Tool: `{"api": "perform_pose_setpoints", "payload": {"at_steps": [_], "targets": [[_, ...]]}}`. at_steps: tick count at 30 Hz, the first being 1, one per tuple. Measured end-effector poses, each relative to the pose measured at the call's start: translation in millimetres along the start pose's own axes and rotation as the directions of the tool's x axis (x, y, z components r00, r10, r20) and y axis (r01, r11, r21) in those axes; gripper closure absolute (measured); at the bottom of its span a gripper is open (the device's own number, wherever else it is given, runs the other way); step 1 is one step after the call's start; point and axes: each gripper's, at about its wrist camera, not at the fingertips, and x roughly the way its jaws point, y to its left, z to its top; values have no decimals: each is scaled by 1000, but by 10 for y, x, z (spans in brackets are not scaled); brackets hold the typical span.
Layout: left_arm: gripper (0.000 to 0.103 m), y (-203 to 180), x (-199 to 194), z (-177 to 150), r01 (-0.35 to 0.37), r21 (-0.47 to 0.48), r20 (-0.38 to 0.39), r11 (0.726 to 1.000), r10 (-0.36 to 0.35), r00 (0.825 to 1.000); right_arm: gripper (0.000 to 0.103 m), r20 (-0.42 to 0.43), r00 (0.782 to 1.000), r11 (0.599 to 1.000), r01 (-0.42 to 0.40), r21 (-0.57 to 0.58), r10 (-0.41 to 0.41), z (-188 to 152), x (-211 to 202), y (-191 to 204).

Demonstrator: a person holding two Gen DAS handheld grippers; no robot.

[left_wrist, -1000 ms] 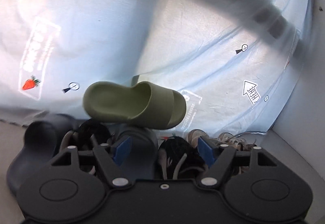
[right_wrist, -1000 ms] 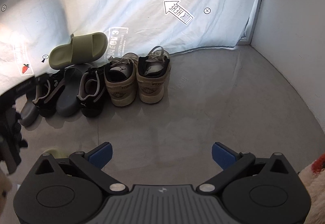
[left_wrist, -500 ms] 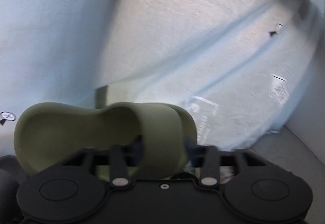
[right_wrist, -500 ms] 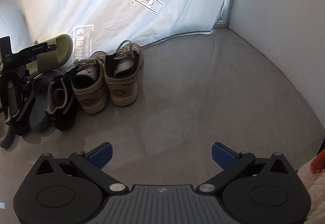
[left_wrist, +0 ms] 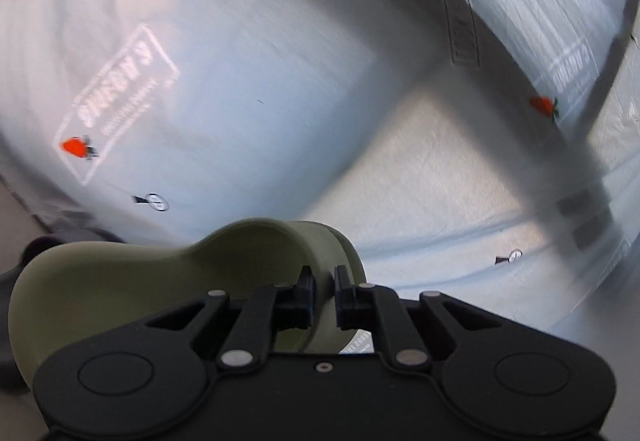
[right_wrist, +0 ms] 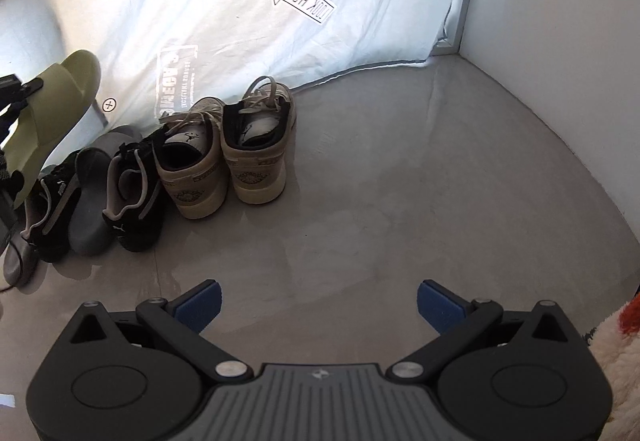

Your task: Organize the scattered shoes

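Left wrist: left gripper clamped on the green slide's strap, lifted clear of the row, likely for re-pairing. Printed sheet behind (blurred).

Right wrist: right gripper open, empty, over bare floor. 2 tan sneakers end the row at the sheet's edge; free room toward the wall corner.

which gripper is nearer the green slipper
Left. The left gripper is clamped on the green slipper's strap; the right gripper hangs open over bare floor, well away from it.
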Motion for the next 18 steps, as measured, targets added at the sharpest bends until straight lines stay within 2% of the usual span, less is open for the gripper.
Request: {"api": "perform_pose_setpoints", "payload": {"at_steps": [3,6,8,9,11,12,13,15,18], "targets": [[94,341,-592,-47,-89,-83,1,993,89,996,0,25,998,998,-48,-37,49,-36,-119,69],[94,717,-1244,-290,-244,-179,-21,953,244,969,0,34,996,994,-81,-68,83,-74,-199,114],[94,965,-1677,-550,-367,-218,-40,905,367,929,0,35,994,991,-101,-87,104,-107,-247,138],[94,1037,-1783,-646,-402,-248,-52,881,403,914,0,33,993,990,-108,-94,111,-127,-263,149],[95,1238,-2058,-844,-468,-359,-69,807,477,876,0,24,991,986,-127,-108,130,-172,-298,175],[95,1290,-2130,-898,-480,-396,-75,783,494,867,0,20,990,983,-139,-118,142,-201,-321,194],[95,1375,-2223,-1000,-497,-457,-93,738,516,851,0,19,988,981,-149,-128,153,-227,-345,212],[95,1443,-2291,-1116,-525,-498,-126,690,542,831,0,19,985,976,-165,-144,170,-275,-389,242],[93,1362,-2353,-1254,-540,-493,-115,682,564,818,0,18,982,968,-184,-171,190,-341,-454,291]]}}
